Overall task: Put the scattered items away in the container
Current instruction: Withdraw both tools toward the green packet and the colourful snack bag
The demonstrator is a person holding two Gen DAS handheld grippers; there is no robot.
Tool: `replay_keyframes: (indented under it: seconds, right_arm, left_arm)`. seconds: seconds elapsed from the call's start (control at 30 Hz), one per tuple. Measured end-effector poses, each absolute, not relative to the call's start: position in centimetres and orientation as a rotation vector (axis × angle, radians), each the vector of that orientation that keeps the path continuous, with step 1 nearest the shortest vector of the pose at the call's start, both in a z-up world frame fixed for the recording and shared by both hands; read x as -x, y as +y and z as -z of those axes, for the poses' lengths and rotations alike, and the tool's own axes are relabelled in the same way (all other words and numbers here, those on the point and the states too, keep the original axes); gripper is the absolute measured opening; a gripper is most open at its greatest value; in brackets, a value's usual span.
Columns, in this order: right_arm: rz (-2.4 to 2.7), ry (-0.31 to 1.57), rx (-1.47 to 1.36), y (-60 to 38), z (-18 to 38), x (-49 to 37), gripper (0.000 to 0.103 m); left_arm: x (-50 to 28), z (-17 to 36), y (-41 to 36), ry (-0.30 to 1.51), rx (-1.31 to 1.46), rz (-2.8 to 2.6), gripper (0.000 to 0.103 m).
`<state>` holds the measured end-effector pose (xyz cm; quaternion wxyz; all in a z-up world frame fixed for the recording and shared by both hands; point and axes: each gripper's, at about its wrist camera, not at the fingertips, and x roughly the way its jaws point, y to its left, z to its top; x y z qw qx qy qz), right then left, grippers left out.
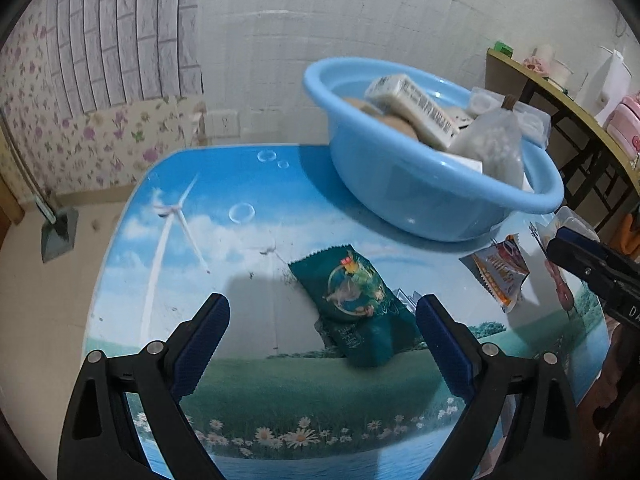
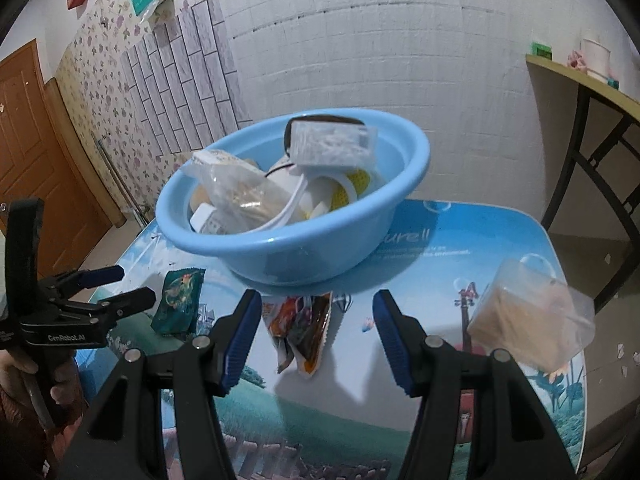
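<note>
Over table (image 1: 248, 320) — left gripper (image 1: 322, 316) spread above green packet (image 1: 356, 300); right gripper (image 2: 316, 320) spread, empty.

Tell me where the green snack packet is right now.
The green snack packet lies flat on the table, in front of the blue basin, between the left gripper's open fingers, untouched.

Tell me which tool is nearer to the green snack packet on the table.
Left. The left tool is open with the green snack packet lying between its fingers; the right tool is further right, over the orange packet.
</note>
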<state>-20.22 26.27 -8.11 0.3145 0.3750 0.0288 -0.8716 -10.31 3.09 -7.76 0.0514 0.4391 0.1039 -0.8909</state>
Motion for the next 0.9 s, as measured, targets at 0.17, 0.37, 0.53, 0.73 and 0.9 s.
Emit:
replay_keyframes:
  seconds: [0.17,0.37,0.53,0.73,0.9]
  right_arm:
    - [2.285,0.073,-1.04,26.0,9.3,20.6,0.058]
    - [2.258,0.084,-1.089,25.3,10.5,20.7,0.058]
    - [2.225,0.085,-1.112,24.8,11.2,20.6,0.068]
    - [2.217,0.109,-1.126,24.2,11.7,20.8,0.068]
    - [2.21,0.132,-1.135,23.8,11.9,20.9,0.068]
  left_arm:
    - [10.8,8.6,3.9,0.302,-1.368,2.716,0.094]
    - [12.0,9.6,4.6,0.297,-1.422,2.703,0.094]
    - [12.9,10.2,5.2,0.258,-1.451,2.686,0.094]
    - [13.7,10.6,6.2,0.129,-1.446,2.672,0.094]
    - [13.5,10.2,6.7,0.075,-1.418,2.728,0.065]
